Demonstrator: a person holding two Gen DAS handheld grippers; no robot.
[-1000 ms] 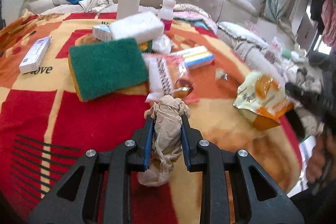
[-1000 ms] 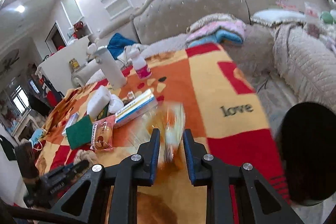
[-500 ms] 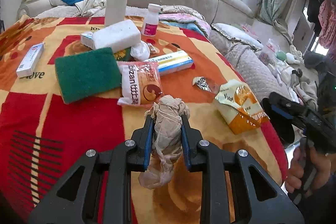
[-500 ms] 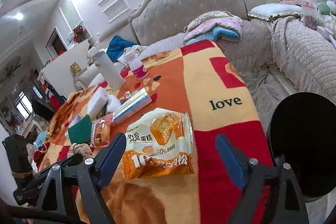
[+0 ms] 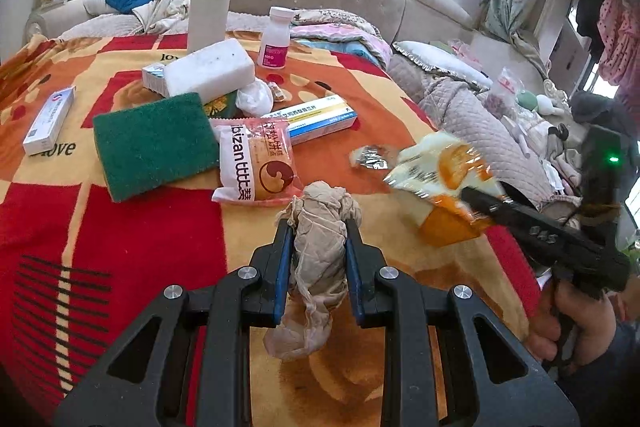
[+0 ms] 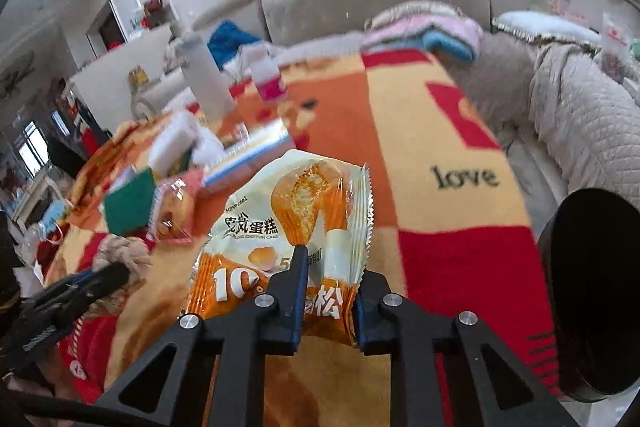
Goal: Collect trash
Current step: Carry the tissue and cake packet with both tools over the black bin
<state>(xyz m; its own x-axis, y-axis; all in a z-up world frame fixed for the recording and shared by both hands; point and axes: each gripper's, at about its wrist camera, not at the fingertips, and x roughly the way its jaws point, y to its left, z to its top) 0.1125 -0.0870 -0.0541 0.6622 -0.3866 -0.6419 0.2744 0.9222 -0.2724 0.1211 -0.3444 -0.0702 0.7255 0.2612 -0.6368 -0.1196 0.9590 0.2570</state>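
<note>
A crumpled beige tissue wad [image 5: 320, 223] is clamped between the closed fingers of the left gripper [image 5: 318, 247], held above the red, orange and yellow patterned blanket [image 5: 120, 247]; its lower tail hangs down between the black finger arms. An orange-and-white cake snack wrapper [image 6: 288, 227] is pinched by its lower edge in the closed right gripper [image 6: 326, 291], raised off the blanket near the right edge. Bare blanket is seen ahead of and to the right of the wrapper, up to the printed word "love". A round black bin [image 6: 592, 291] is seen just past the blanket's right edge, cut off by the frame. Further back, a green scouring pad [image 5: 154, 143], a pink-and-white snack packet [image 5: 256, 163] and a small foil scrap [image 5: 370, 157] lie crowded together. The far clutter is blurred in the right wrist view, and the wrapper is smeared in the left.
</note>
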